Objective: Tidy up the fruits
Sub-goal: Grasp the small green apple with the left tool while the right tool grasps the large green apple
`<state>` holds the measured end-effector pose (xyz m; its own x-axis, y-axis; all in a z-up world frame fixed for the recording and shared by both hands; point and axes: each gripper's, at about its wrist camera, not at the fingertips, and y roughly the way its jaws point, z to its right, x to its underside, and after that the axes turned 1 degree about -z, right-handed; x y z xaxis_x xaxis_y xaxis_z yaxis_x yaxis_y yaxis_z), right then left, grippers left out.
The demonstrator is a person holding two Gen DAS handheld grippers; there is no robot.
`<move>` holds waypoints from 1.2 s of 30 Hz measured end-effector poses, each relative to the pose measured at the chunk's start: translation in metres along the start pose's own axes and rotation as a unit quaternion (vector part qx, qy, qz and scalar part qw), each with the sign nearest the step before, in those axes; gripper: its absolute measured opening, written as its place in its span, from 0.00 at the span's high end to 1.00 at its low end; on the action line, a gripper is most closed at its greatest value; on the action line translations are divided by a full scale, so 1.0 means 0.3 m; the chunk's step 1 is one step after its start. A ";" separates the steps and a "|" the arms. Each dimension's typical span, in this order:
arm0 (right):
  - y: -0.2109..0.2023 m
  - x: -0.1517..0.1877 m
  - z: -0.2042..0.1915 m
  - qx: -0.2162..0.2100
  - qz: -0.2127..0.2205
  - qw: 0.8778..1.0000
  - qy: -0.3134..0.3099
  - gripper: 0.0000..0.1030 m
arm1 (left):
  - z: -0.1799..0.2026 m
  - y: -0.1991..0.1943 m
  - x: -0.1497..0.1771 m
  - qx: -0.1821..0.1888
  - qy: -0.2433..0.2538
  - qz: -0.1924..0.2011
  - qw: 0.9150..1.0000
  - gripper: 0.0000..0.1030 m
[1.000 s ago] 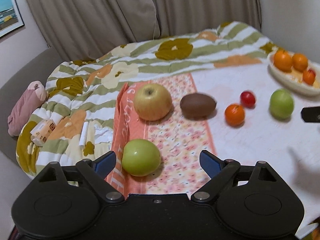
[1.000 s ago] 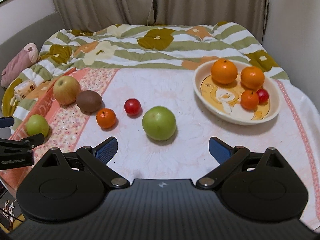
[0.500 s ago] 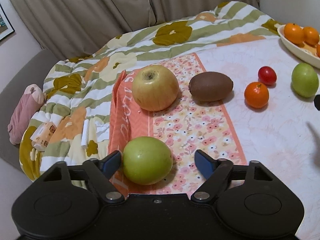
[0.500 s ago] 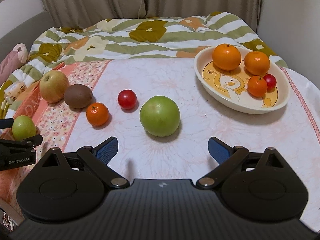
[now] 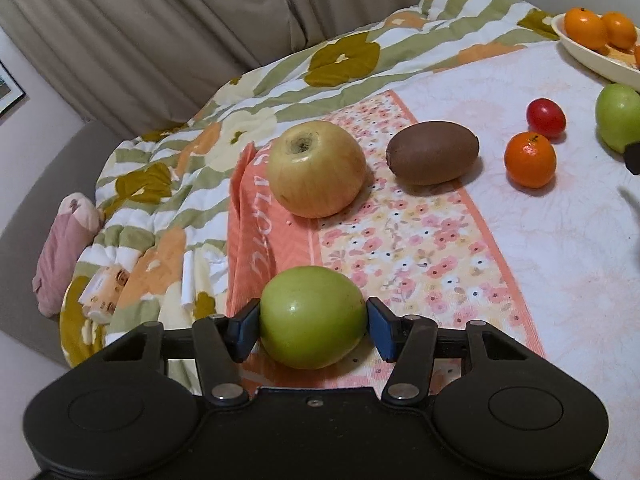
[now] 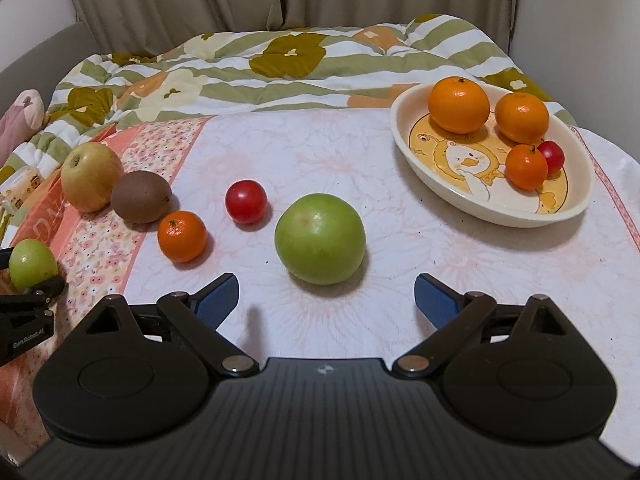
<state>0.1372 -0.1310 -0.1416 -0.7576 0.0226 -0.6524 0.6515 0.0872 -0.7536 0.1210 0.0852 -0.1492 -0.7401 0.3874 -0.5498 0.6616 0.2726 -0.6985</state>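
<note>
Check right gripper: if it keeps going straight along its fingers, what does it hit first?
Most likely the large green apple, centred just ahead of the open right gripper; nothing lies between them. Exact depth is unclear.

Left wrist cam: angled down, close over the small green apple (image 5: 312,317) between its fingers (image 5: 245,330). Right wrist cam: angled down, big green apple (image 6: 320,239) just ahead of its fingertips. Both views share the kiwi (image 5: 433,152), the mandarin (image 5: 530,159) and the bowl (image 6: 404,142).
</note>
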 end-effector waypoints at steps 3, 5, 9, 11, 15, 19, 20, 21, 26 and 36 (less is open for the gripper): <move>0.015 -0.007 0.005 0.003 0.001 1.000 0.001 0.00 | -0.008 0.002 -0.002 0.006 -0.002 0.002 1.000 0.42; 0.024 -0.012 0.007 0.005 0.002 1.000 0.001 0.00 | -0.011 0.002 -0.001 0.010 -0.004 0.003 1.000 0.42; 0.047 -0.021 0.012 0.005 -0.003 1.000 -0.001 0.03 | -0.017 -0.004 -0.004 0.024 -0.017 0.002 1.000 0.42; 0.057 -0.027 0.010 0.002 -0.005 1.000 -0.004 0.03 | -0.014 -0.006 -0.009 0.029 -0.016 0.001 0.999 0.42; 0.072 -0.042 0.001 -0.005 -0.005 1.000 -0.017 0.12 | 0.003 -0.019 -0.018 0.046 -0.016 0.003 0.999 0.42; 0.087 -0.056 -0.010 -0.008 -0.005 1.000 -0.026 0.19 | 0.024 -0.030 -0.021 0.054 -0.014 0.006 0.998 0.42; 0.089 -0.059 -0.012 -0.007 -0.005 1.000 -0.027 0.19 | 0.028 -0.033 -0.022 0.057 -0.015 0.006 0.998 0.42; 0.091 -0.061 -0.014 -0.007 -0.004 1.000 -0.029 0.20 | 0.031 -0.036 -0.023 0.059 -0.016 0.006 0.998 0.42; 0.101 -0.072 -0.017 -0.010 -0.004 0.999 -0.040 0.32 | 0.042 -0.056 -0.027 0.071 -0.023 0.007 0.997 0.42; 0.066 -0.087 0.004 -0.015 0.003 0.999 -0.040 0.33 | 0.055 -0.139 -0.061 0.077 -0.037 0.025 0.996 0.42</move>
<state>0.1698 -0.1310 -0.1396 -0.7475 -0.0572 -0.6618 0.6533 0.1172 -0.7480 0.1049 0.0521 -0.1176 -0.7178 0.3289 -0.6136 0.6753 0.1146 -0.7286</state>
